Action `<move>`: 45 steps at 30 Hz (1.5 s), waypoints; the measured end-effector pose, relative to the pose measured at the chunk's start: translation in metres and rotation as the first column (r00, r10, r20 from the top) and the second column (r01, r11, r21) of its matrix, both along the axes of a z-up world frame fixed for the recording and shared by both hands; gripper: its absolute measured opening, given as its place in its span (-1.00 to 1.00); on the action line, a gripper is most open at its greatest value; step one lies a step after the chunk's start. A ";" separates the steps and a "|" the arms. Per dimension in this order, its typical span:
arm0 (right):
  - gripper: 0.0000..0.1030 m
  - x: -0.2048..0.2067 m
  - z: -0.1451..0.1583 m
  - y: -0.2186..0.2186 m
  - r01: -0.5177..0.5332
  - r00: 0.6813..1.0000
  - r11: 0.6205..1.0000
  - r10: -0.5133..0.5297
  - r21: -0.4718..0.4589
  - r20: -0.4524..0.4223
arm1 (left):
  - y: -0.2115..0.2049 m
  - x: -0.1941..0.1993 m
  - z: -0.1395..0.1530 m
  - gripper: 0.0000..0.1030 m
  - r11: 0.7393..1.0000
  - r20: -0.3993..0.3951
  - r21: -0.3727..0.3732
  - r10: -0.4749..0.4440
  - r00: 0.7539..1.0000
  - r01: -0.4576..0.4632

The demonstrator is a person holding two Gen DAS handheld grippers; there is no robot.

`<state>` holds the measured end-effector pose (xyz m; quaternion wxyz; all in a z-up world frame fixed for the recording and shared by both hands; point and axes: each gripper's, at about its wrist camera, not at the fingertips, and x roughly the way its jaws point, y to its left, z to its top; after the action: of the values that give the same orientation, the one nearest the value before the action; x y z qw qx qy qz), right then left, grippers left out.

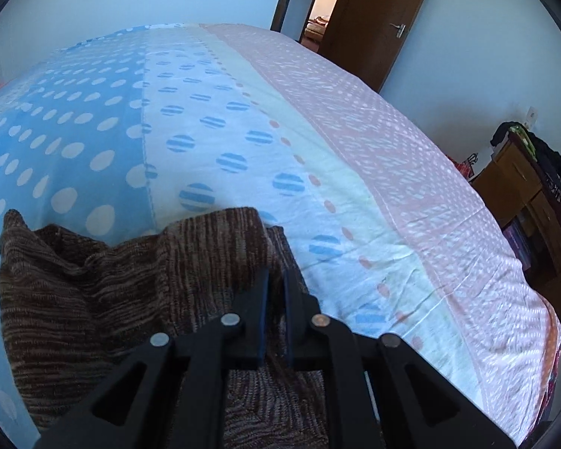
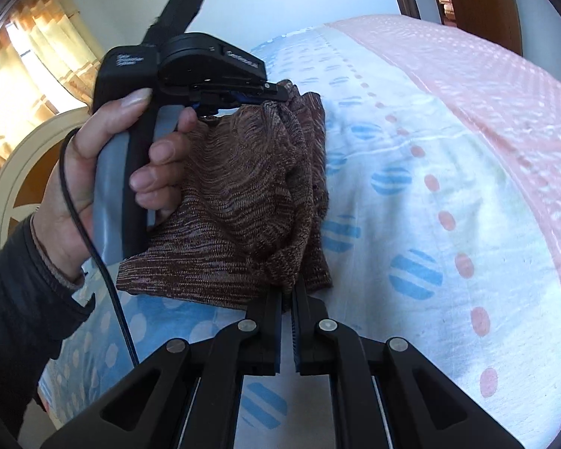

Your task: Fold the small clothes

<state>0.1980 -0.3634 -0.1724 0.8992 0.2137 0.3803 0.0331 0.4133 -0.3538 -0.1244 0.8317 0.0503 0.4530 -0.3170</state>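
A small brown striped knit garment (image 1: 104,284) is bunched up over the bed. My left gripper (image 1: 276,280) is shut on its edge, with cloth pinched between the jaws. In the right wrist view the same garment (image 2: 243,194) hangs between both grippers. My right gripper (image 2: 288,292) is shut on its lower edge. The left gripper (image 2: 280,91), held by a hand, grips the garment's far upper edge there.
The bed carries a sheet (image 1: 213,119) with blue dotted, white and pink bands. A brown door (image 1: 377,18) stands open behind it. A wooden cabinet (image 1: 523,187) with clothes on top stands to the right of the bed. A curtained window (image 2: 26,86) is at the left.
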 end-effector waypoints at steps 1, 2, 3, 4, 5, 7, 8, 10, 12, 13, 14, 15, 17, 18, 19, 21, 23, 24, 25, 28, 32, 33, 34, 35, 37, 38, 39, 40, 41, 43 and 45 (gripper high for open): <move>-0.92 -0.002 -0.001 -0.002 -0.006 1.000 1.000 0.006 0.015 -0.010 | 0.003 -0.005 0.003 -0.77 1.000 0.000 -0.003 -0.010 1.000 0.010; -0.81 -0.004 -0.001 -0.004 -0.001 1.000 1.000 0.002 0.023 -0.013 | 0.008 -0.011 0.007 -0.72 1.000 0.013 -0.010 -0.024 1.000 0.024; -0.72 -0.009 0.000 -0.006 0.018 1.000 1.000 -0.017 0.018 -0.020 | 0.014 -0.019 0.013 -0.56 0.999 0.042 -0.013 -0.031 0.999 0.031; -0.47 -0.014 0.001 -0.012 0.031 0.999 0.999 -0.031 0.013 -0.019 | 0.025 -0.032 0.023 -0.27 0.999 0.094 -0.009 -0.031 0.995 0.032; -0.27 -0.020 0.005 -0.016 0.050 0.999 0.999 -0.050 0.011 -0.004 | 0.035 -0.041 0.029 -0.08 0.999 0.132 -0.015 -0.028 0.991 0.031; -0.16 -0.030 0.019 -0.024 0.099 0.994 0.995 -0.098 -0.010 0.053 | 0.063 -0.062 0.039 0.40 1.000 0.209 -0.028 -0.007 0.978 0.013; -0.16 -0.031 0.027 -0.028 0.115 0.990 0.993 -0.113 -0.026 0.079 | 0.080 -0.075 0.042 0.41 1.000 0.260 -0.017 0.013 0.965 -0.009; -0.16 -0.020 0.042 -0.033 0.110 0.989 0.993 -0.105 -0.042 0.107 | 0.108 -0.091 0.040 0.44 0.999 0.315 0.002 0.032 0.948 -0.034; -0.16 0.003 0.053 -0.033 0.084 0.991 0.995 -0.078 -0.051 0.113 | 0.130 -0.101 0.033 0.52 0.996 0.356 0.019 0.075 0.932 -0.087; -0.16 0.018 0.057 -0.032 0.060 0.992 0.997 -0.054 -0.052 0.113 | 0.139 -0.103 0.028 0.56 0.994 0.362 0.017 0.095 0.927 -0.109; -0.16 0.041 0.059 -0.030 0.028 0.995 0.999 -0.023 -0.046 0.093 | 0.147 -0.103 0.021 0.58 0.992 0.353 0.019 0.111 0.929 -0.126; -0.16 0.058 0.060 -0.028 0.013 0.997 0.999 -0.009 -0.043 0.080 | 0.152 -0.101 0.014 0.60 0.990 0.330 0.024 0.123 0.936 -0.139; -0.16 0.097 0.061 -0.028 0.003 0.998 0.999 -0.001 -0.047 0.055 | 0.159 -0.091 -0.004 0.61 0.984 0.262 0.038 0.157 0.952 -0.173; -0.16 0.115 0.056 -0.024 0.001 1.000 0.999 0.001 -0.053 0.029 | 0.165 -0.085 -0.014 0.63 0.979 0.220 0.041 0.186 0.957 -0.200; -0.16 0.133 0.052 -0.022 0.002 1.000 0.998 -0.001 -0.060 0.007 | 0.167 -0.082 -0.021 0.69 0.976 0.192 0.042 0.202 0.960 -0.214; -0.34 0.160 0.041 -0.020 -0.001 0.999 0.999 0.000 -0.041 -0.046 | 0.179 -0.083 -0.030 0.79 0.971 0.158 -0.025 0.239 0.958 -0.238; -0.92 0.163 0.033 -0.014 0.023 0.998 0.995 -0.030 -0.101 -0.063 | 0.185 -0.083 -0.032 0.80 0.970 0.133 -0.057 0.241 0.962 -0.235; -0.93 0.157 0.033 -0.013 0.037 0.998 0.992 -0.042 -0.117 -0.041 | 0.185 -0.083 -0.032 0.85 0.970 0.127 -0.060 0.241 0.962 -0.235; -0.93 0.149 0.037 -0.010 0.051 0.999 0.989 -0.052 -0.138 -0.003 | 0.186 -0.083 -0.034 0.89 0.970 0.122 -0.059 0.243 0.962 -0.238; -0.93 0.137 0.039 -0.010 0.116 0.993 0.969 -0.114 -0.218 0.023 | 0.185 -0.081 -0.036 0.94 0.971 0.104 -0.058 0.237 0.966 -0.232; -0.92 0.154 0.018 -0.020 0.116 0.988 0.964 -0.137 -0.240 -0.075 | 0.181 -0.081 -0.039 1.00 0.975 0.092 -0.039 0.221 0.971 -0.218; -0.92 0.155 0.021 -0.018 0.108 0.989 0.959 -0.130 -0.264 -0.071 | 0.181 -0.081 -0.040 1.00 0.977 0.085 -0.037 0.212 0.974 -0.209; -0.83 0.156 0.027 -0.015 0.107 0.989 0.950 -0.132 -0.293 -0.067 | 0.183 -0.083 -0.041 1.00 0.978 0.075 -0.039 0.207 0.975 -0.205; -0.66 0.155 0.033 -0.013 0.118 0.987 0.936 -0.147 -0.332 -0.063 | 0.184 -0.084 -0.042 1.00 0.978 0.065 -0.043 0.207 0.976 -0.204; -0.52 0.149 0.054 -0.006 0.148 0.985 0.901 -0.172 -0.407 -0.022 | 0.188 -0.089 -0.043 1.00 0.976 0.058 -0.049 0.213 0.975 -0.211; -0.52 0.143 0.067 0.000 0.147 0.988 0.898 -0.152 -0.415 0.021 | 0.189 -0.092 -0.043 1.00 0.975 0.057 -0.051 0.217 0.974 -0.215; -0.52 0.139 0.077 0.007 0.127 0.992 0.903 -0.115 -0.410 0.054 | 0.191 -0.095 -0.043 1.00 0.974 0.056 -0.054 0.221 0.974 -0.218; -0.52 0.138 0.087 0.020 0.062 0.997 0.914 -0.036 -0.400 0.072 | 0.192 -0.097 -0.043 1.00 0.973 0.055 -0.059 0.224 0.973 -0.221; -0.52 0.140 0.091 0.033 -0.015 0.997 0.922 0.044 -0.388 0.068 | 0.194 -0.098 -0.043 1.00 0.972 0.052 -0.064 0.229 0.972 -0.225; -0.52 0.148 0.092 0.067 -0.179 0.976 0.899 0.213 -0.399 0.042 | 0.194 -0.101 -0.044 1.00 0.972 0.051 -0.069 0.228 0.972 -0.224; -0.61 0.159 0.085 0.101 -0.263 0.953 0.841 0.303 -0.472 0.009 | 0.194 -0.101 -0.044 1.00 0.973 0.051 -0.066 0.225 0.973 -0.221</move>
<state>0.3570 -0.2624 -0.0875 0.9242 -0.0682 0.3667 0.0821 0.3125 -0.1603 -0.1682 0.8760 -0.0164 0.4217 -0.2333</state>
